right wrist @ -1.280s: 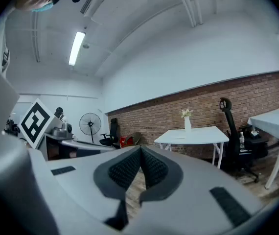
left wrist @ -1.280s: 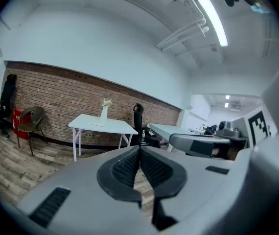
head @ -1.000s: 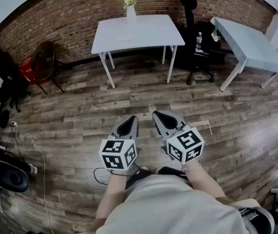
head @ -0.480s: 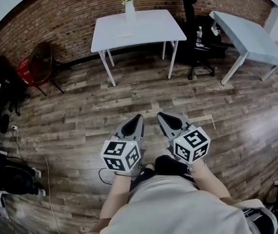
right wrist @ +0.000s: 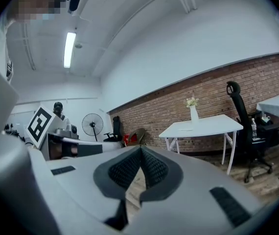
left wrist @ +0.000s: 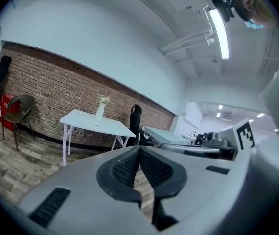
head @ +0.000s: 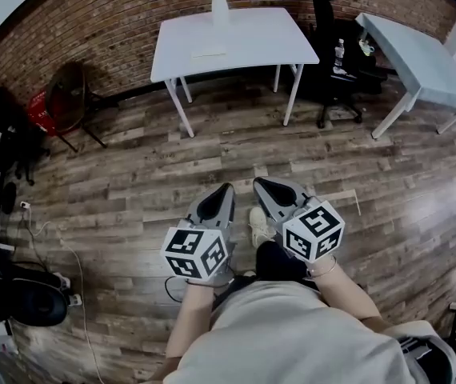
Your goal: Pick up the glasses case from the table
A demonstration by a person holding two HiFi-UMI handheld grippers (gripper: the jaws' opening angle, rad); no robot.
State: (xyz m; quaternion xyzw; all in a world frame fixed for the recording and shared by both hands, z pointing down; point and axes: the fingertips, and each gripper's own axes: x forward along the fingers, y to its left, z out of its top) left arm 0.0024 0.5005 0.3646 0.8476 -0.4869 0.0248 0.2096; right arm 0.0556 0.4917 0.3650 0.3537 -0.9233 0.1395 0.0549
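A white table (head: 248, 42) stands far ahead by the brick wall, with a vase of flowers (head: 219, 6) on it. Beside the vase lies a small flat pale object (head: 210, 53); it is too small to tell whether this is the glasses case. My left gripper (head: 227, 190) and right gripper (head: 258, 184) hang side by side over the wooden floor, well short of the table. Both are shut with nothing between their pads. The left gripper view shows its closed jaws (left wrist: 139, 149) and the table (left wrist: 111, 126) beyond. In the right gripper view the closed jaws (right wrist: 141, 150) point toward the table (right wrist: 213, 124).
A black office chair (head: 332, 46) and a second white table (head: 420, 62) stand to the right. At the left are a brown chair (head: 68, 94), dark bags and floor cables (head: 48, 254). My shoe (head: 258, 226) shows below the grippers. A fan (right wrist: 92, 124) stands far off.
The table has come a little closer and shifted in the head view as I walk toward it. A shoe now shows between the grippers. Both grippers stay shut.
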